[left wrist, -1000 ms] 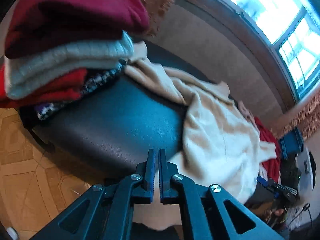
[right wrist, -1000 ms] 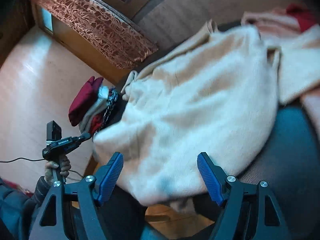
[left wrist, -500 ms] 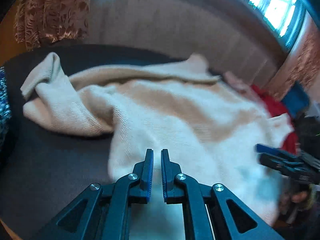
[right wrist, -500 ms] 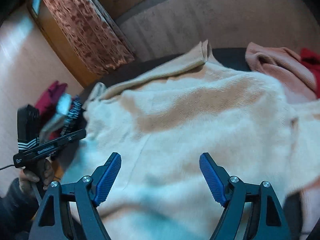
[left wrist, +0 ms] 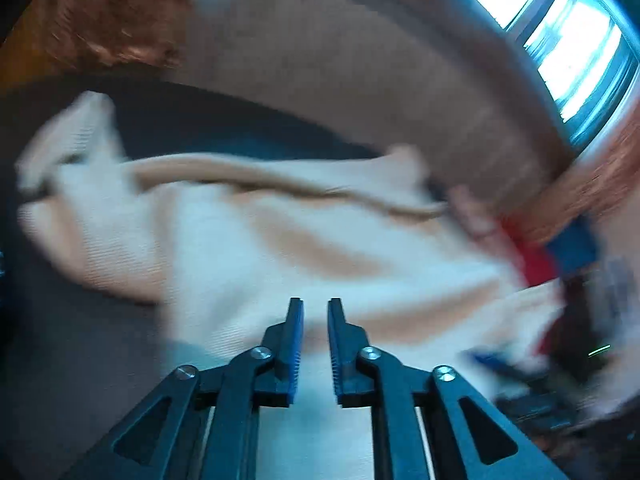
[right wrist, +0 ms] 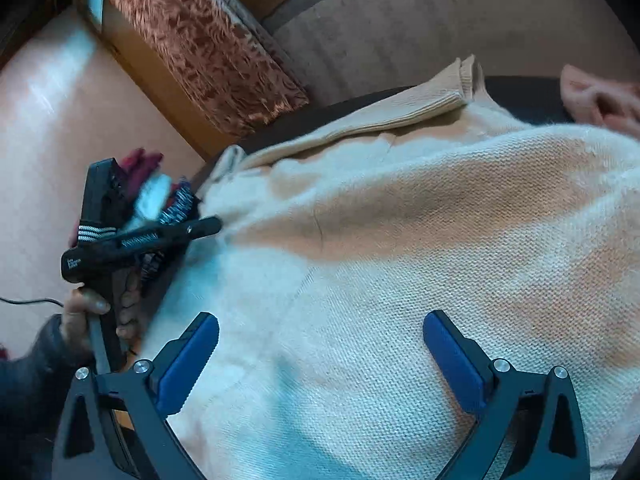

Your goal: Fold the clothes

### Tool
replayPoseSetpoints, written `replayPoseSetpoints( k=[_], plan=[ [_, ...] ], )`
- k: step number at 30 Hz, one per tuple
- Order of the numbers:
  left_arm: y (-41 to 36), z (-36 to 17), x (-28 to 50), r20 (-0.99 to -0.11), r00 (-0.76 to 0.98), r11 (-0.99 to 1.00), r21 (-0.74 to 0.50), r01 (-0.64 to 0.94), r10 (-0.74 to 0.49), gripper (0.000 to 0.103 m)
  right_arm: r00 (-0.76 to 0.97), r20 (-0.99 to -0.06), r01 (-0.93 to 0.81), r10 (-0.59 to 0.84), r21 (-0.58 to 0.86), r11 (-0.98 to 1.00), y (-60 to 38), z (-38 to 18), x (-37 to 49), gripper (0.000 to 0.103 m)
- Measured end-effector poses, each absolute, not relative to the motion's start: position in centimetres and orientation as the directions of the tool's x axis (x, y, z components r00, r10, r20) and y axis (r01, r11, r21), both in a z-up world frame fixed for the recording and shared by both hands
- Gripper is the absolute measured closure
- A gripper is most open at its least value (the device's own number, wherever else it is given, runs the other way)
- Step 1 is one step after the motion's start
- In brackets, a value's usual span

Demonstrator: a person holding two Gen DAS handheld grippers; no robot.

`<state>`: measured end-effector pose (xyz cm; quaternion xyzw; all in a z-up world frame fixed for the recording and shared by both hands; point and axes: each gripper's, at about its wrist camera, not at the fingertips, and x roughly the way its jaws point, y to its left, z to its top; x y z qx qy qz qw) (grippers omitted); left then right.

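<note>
Cream knitted sweater [right wrist: 420, 248] spread rumpled over a dark leather seat [left wrist: 72, 340], one ribbed cuff [right wrist: 436, 96] lying toward 12 o'clock. Right gripper [right wrist: 320, 360]: blue-padded jaws spread wide above the knit, nothing between them. Left gripper [left wrist: 315, 332]: jaws parted by a narrow gap, empty, over the sweater's near edge; this view is motion-blurred. At 9 o'clock, a stack of folded garments [right wrist: 156, 196]; at 2 o'clock, a pink garment [right wrist: 600, 100].

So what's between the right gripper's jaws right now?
Only the cream sweater, lying spread beneath the right gripper; its jaws stand wide apart, gripping nothing. Right wrist view shows it.
</note>
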<state>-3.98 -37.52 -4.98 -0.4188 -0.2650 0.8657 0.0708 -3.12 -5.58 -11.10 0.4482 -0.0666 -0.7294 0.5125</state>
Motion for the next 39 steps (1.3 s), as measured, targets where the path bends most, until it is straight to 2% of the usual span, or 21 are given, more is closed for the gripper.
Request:
replayPoseSetpoints(
  k=[3, 8, 17, 20, 28, 30, 32, 34, 35, 39],
  plan=[
    [-36.4, -4.8, -7.5, -0.629, -0.627, -0.779, -0.625, 0.055, 0.460, 0.083, -0.058, -0.538, 0.649, -0.841, 0.620, -0.441, -4.6, -11.1, -3.6, 0.000],
    [-33.9, -7.3, -14.1, -0.664, -0.551, -0.760, -0.645, 0.079, 0.506, 0.080, -0.056, -0.525, 0.643, -0.849, 0.631, -0.433, -4.3, -11.0, -3.3, 0.000],
    [-32.4, -11.0, -20.4, -0.589, -0.525, -0.613, -0.775, 0.151, 0.615, 0.076, -0.051, -0.483, 0.643, -0.874, 0.654, -0.399, -4.0, -11.4, -3.1, 0.000],
    [-34.1, -10.6, -21.4, -0.583, -0.598, -0.615, -0.768, 0.182, 0.551, 0.076, -0.048, -0.472, 0.642, -0.880, 0.660, -0.389, -3.6, -11.4, -3.0, 0.000],
    [-44.5, -5.0, -19.3, -0.496, -0.851, -0.589, -0.744, 0.315, 0.172, 0.075, -0.049, -0.459, 0.637, -0.887, 0.670, -0.382, -3.8, -11.6, -2.7, 0.000],
    [-45.4, -4.2, -17.7, -0.502, -0.850, -0.629, -0.715, 0.305, 0.159, 0.075, -0.053, -0.478, 0.636, -0.877, 0.661, -0.399, -4.2, -11.3, -2.8, 0.000],
    [-44.4, -4.2, -16.9, -0.516, -0.826, -0.697, -0.678, 0.234, 0.225, 0.075, -0.074, -0.502, 0.645, -0.862, 0.635, -0.425, -4.4, -10.4, -2.9, 0.003],
    [-42.7, -4.8, -16.7, -0.553, -0.773, -0.738, -0.653, 0.170, 0.311, 0.075, -0.116, -0.497, 0.672, -0.860, 0.599, -0.436, -4.2, -8.7, -3.1, 0.016],
    [-41.9, -5.3, -16.7, -0.576, -0.739, -0.749, -0.646, 0.149, 0.350, 0.075, -0.146, -0.488, 0.684, -0.860, 0.579, -0.445, -3.9, -7.7, -3.5, 0.018],
    [-39.1, -7.7, -18.3, -0.603, -0.646, -0.718, -0.686, 0.120, 0.468, 0.075, -0.314, -0.530, 0.741, -0.788, 0.382, -0.553, -4.6, -3.8, -6.9, 0.032]
  ],
)
